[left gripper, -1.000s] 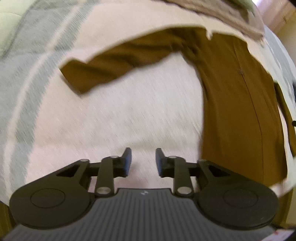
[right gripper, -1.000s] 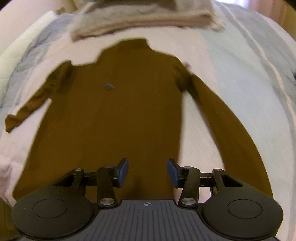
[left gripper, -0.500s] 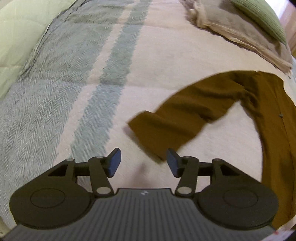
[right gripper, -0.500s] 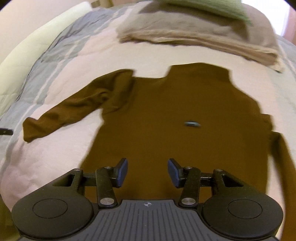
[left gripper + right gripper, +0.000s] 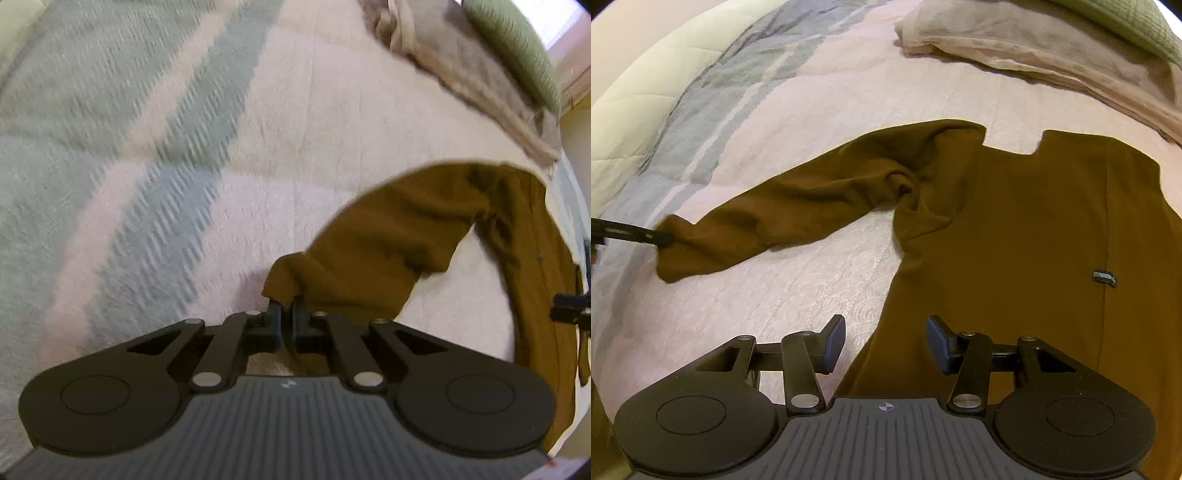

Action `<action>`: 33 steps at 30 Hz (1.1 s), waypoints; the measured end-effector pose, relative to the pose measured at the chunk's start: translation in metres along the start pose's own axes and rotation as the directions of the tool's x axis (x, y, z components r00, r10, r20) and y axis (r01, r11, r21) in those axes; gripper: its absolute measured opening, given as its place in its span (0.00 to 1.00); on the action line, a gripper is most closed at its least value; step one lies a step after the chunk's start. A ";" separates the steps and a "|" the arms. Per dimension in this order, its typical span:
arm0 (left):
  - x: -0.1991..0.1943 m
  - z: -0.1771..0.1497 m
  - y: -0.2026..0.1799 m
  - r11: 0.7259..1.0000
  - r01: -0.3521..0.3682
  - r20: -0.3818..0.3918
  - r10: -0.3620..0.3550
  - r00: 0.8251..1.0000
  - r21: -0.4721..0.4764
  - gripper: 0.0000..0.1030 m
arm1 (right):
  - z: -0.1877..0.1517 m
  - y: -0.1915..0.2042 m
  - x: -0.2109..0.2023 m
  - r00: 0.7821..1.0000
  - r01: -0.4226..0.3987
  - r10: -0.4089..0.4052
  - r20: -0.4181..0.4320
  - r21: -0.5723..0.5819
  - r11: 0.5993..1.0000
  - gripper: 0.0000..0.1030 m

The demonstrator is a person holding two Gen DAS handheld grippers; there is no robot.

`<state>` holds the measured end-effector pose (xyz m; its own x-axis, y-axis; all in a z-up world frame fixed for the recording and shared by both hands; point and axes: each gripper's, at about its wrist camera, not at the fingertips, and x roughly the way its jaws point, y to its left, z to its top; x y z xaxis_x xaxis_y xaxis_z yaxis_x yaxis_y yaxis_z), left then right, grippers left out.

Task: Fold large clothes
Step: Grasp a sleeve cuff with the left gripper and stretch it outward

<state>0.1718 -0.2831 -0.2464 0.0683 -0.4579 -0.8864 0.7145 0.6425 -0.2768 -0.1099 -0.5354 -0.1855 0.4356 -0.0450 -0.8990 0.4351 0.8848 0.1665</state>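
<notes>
Already the left gripper (image 5: 284, 312) has just closed its jaws, pinching the cuff of the sleeve (image 5: 369, 254) at lower centre of its view. The right gripper (image 5: 885, 341) hangs spread and empty over the side edge of the brown garment (image 5: 1015, 240), which lies flat across the bedspread (image 5: 820, 122). Folding looks barely begun: no fold shows yet; both sleeves and the body remain.

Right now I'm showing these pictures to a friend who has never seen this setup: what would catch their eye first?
The brown sweater spread flat on the pink and grey striped bedspread stands out first. Next, the left gripper, its fingers just closed on the sleeve cuff, while the right gripper hangs open over the sweater's side edge. A beige folded blanket lies beyond the collar.
</notes>
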 end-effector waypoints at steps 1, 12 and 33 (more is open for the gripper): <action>-0.014 0.004 0.003 1.000 -0.031 0.032 0.031 0.999 -0.002 0.03 | 0.001 -0.002 -0.001 1.000 0.004 -0.004 0.002 0.012 1.000 0.45; -0.059 0.031 0.065 0.940 -0.338 0.045 0.340 0.939 -0.050 0.08 | -0.007 -0.018 -0.009 0.999 0.046 -0.046 -0.006 0.110 0.993 0.45; -0.015 -0.017 0.090 0.966 -0.197 0.001 0.200 0.980 -0.169 0.48 | -0.026 -0.009 -0.021 0.995 0.091 -0.086 -0.043 0.124 0.988 0.47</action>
<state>0.2234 -0.2083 -0.2639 0.2101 -0.3209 -0.9235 0.5590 0.8144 -0.1558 -0.1437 -0.5303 -0.1793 0.3622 -0.1014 -0.9266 0.5674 0.8126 0.1329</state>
